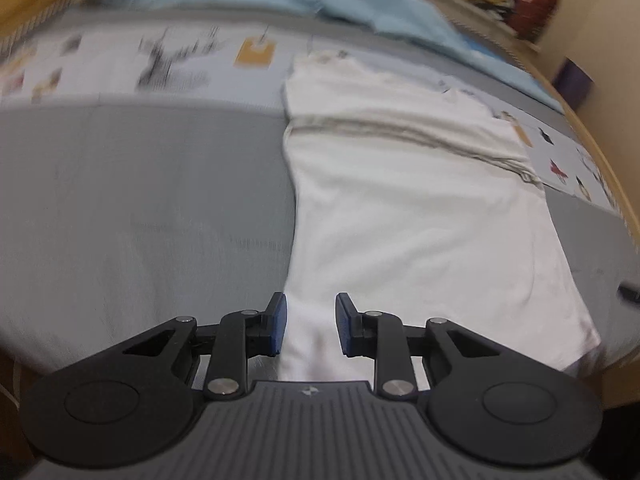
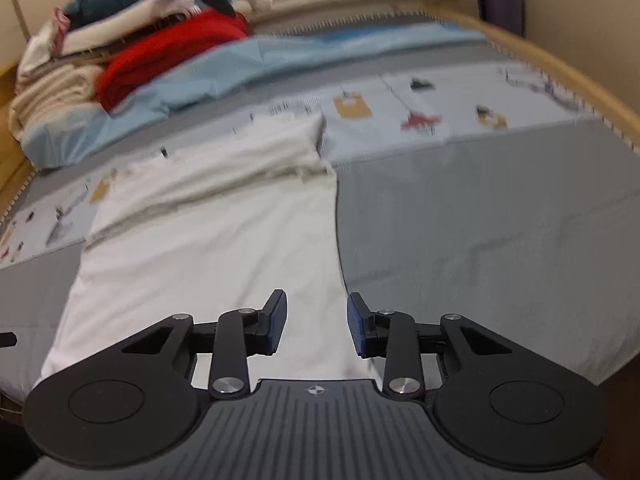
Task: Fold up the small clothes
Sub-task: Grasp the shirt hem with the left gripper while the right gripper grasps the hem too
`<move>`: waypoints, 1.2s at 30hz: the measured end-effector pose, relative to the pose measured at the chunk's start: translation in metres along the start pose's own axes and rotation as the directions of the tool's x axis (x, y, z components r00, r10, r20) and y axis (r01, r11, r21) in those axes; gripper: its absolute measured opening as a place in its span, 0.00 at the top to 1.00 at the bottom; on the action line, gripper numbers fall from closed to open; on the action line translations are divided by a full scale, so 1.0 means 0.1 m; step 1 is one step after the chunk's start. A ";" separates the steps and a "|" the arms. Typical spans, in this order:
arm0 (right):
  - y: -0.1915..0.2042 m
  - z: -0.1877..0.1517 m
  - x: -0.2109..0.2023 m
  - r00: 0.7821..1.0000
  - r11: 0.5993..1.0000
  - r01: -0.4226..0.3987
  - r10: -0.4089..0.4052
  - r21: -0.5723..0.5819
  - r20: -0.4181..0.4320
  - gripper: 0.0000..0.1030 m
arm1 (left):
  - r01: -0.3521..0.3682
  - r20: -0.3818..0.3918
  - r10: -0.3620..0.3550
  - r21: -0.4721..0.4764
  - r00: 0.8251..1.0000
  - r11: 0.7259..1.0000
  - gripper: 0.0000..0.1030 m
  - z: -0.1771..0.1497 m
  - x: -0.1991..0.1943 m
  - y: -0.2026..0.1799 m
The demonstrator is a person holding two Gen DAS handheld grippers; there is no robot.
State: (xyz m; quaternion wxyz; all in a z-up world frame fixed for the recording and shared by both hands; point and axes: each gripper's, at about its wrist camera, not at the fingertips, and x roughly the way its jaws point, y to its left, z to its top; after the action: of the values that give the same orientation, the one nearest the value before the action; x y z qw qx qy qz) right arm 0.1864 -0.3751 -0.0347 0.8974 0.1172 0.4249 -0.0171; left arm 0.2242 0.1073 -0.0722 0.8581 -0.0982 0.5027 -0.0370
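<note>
Bedroom, bed (image 2: 500,216) under a grey and patterned cover. White garment (image 1: 420,216) spread flat on it, top part folded down, near hem at the bed's edge. Soft, light, limp; best pinched at the two near hem corners. Left tool (image 1: 311,324) over the left corner, right tool (image 2: 317,325) over the right, both angled down, part open, gripping nothing.

Soft matt white cloth garment (image 1: 420,216) lies on a grey woven bedcover (image 1: 140,208); tools are matt black plastic.
</note>
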 end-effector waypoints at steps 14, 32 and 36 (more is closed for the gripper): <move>-0.19 -0.30 0.61 0.956 0.993 0.113 -0.097 0.042 -0.278 0.66 | -0.063 -0.233 0.047 -0.061 0.971 0.996 0.71 -0.14 0.54 0.25; -0.25 -0.37 0.71 0.940 0.994 0.112 -0.100 0.017 -0.325 0.90 | -0.053 -0.236 0.048 -0.015 0.971 0.998 0.88 -0.16 0.59 0.16; -0.22 -0.36 0.73 0.939 0.993 0.117 -0.110 0.002 -0.327 0.90 | -0.053 -0.237 0.049 -0.013 0.970 0.998 0.88 -0.16 0.58 0.15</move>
State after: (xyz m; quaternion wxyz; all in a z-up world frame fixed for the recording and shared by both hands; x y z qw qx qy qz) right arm 0.2027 -0.3835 -0.1172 0.8109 0.1032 0.5735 -0.0538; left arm 0.2384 0.1109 -0.1322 0.7919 -0.0884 0.6039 -0.0215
